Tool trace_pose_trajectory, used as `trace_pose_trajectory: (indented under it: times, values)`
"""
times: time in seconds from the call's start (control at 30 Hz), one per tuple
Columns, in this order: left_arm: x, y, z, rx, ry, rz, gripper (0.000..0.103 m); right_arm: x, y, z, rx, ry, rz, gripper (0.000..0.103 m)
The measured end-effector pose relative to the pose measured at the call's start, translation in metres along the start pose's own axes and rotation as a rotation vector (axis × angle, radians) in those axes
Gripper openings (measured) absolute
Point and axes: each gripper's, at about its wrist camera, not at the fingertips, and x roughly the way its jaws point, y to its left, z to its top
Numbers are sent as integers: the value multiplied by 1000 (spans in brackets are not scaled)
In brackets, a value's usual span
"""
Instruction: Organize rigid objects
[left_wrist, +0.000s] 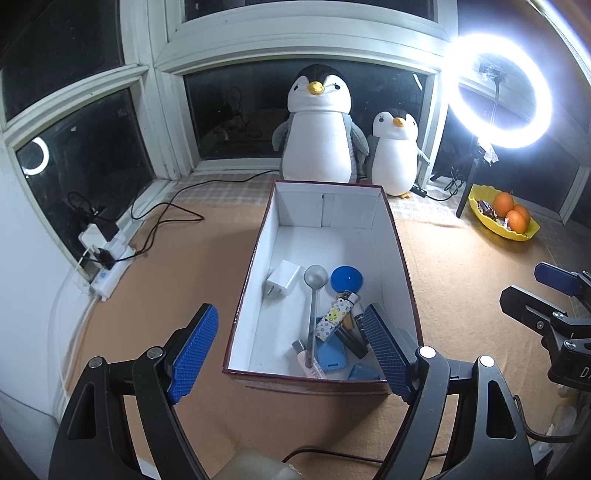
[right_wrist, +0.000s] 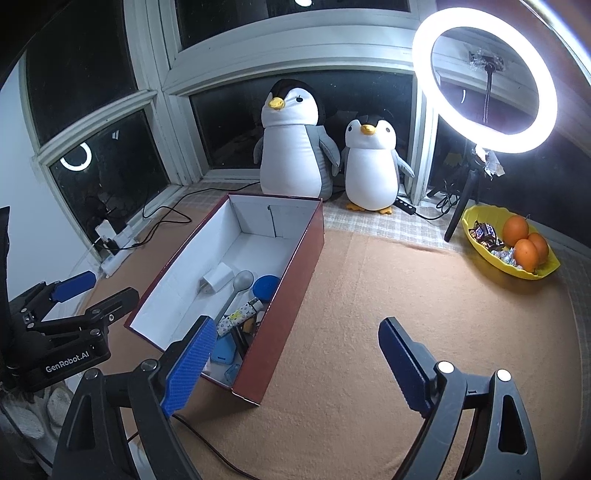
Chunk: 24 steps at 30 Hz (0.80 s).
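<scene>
From the left wrist camera, the left gripper (left_wrist: 288, 350) hangs above the near end of an open box (left_wrist: 258, 236) with white inner walls, standing on a tan mat (left_wrist: 461, 280). Its jaws are spread wide with nothing between the blue pads (left_wrist: 192, 354). Inside the box, gathered toward the near end, lie a white charger (left_wrist: 281, 281), a metal spoon (left_wrist: 314, 295), a round blue lid (left_wrist: 346, 278), a patterned lighter (left_wrist: 337, 314), a blue case (left_wrist: 332, 356) and a small tube (left_wrist: 309, 360). The spoon's handle crosses over the tube and the blue case. Two plush penguins (left_wrist: 317, 125) stand behind the far end of the box, beside a glowing ring light (left_wrist: 498, 88). A yellow dish (left_wrist: 480, 212) with oranges sits at the right. The right gripper (left_wrist: 554, 295) shows at the right edge.

From the right wrist camera, the right gripper (right_wrist: 299, 365) hovers over the bare mat (right_wrist: 369, 314), just right of the box (right_wrist: 291, 269), whose outer wall is dark red. Its jaws also stand wide and hold nothing. The same small things lie in the near end of the box. The left gripper (right_wrist: 85, 291) appears at the left, on the other side of the box. A power strip (right_wrist: 110, 254) with cables lies by the window.
</scene>
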Motion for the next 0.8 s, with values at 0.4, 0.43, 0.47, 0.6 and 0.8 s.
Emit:
trace_pose_trajectory:
  times: [0.4, 0.43, 0.47, 0.6, 0.8]
  values:
    - [2, -1, 0, 2, 4, -2, 81, 3, -1, 0, -5, 16, -2, 87]
    - [2, -1, 1, 3, 4, -1, 81, 3, -2, 0, -5, 16, -2, 87]
    - [2, -1, 0, 4, 3, -1, 81, 3, -1, 0, -4, 17, -2, 87]
    - [1, -2, 0, 14, -4, -2, 81, 5, -3, 0, 0, 24, -1, 87]
    - [0, -4, -2, 32, -14, 1, 81, 6, -8, -1, 5, 28, -4, 87]
